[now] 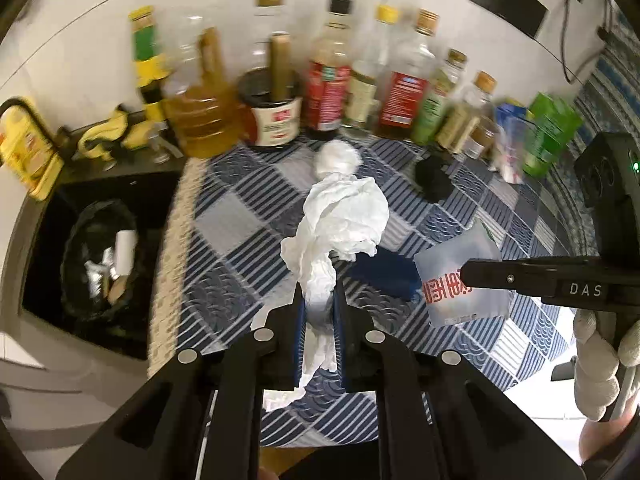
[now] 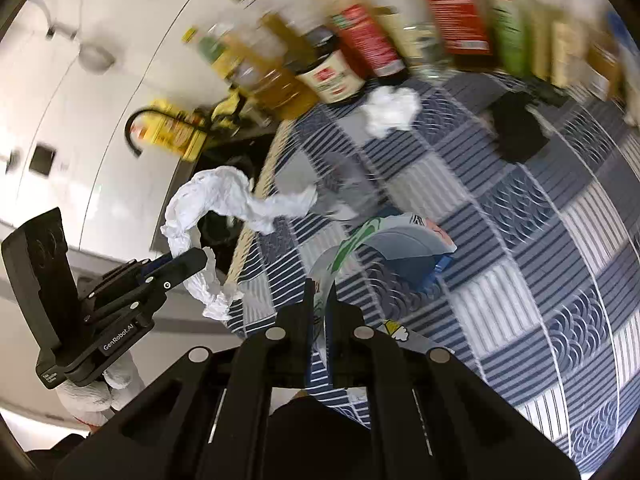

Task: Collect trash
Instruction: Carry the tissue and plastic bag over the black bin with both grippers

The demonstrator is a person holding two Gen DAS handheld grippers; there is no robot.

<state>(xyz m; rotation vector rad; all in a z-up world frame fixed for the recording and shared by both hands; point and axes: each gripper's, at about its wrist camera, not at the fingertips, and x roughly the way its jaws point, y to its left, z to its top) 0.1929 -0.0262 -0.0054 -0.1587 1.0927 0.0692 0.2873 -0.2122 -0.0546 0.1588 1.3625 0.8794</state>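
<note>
My left gripper [image 1: 319,300] is shut on a long crumpled white tissue [image 1: 340,220] and holds it above the blue checked tablecloth [image 1: 240,216]; the tissue also shows in the right wrist view [image 2: 224,200], hanging from that gripper [image 2: 188,262]. My right gripper [image 2: 320,300] is shut on a translucent plastic wrapper [image 2: 384,236] with red and green print, also visible in the left wrist view [image 1: 456,280]. A second balled white tissue [image 1: 336,158] and a crumpled black scrap [image 1: 432,178] lie on the cloth. A black-lined trash bin [image 1: 100,256] with some waste stands left of the table.
A row of bottles and jars [image 1: 332,76] lines the table's far edge, with a green carton [image 1: 550,132] at the right. Yellow items [image 1: 28,148] sit on a dark ledge behind the bin. A white wall is behind.
</note>
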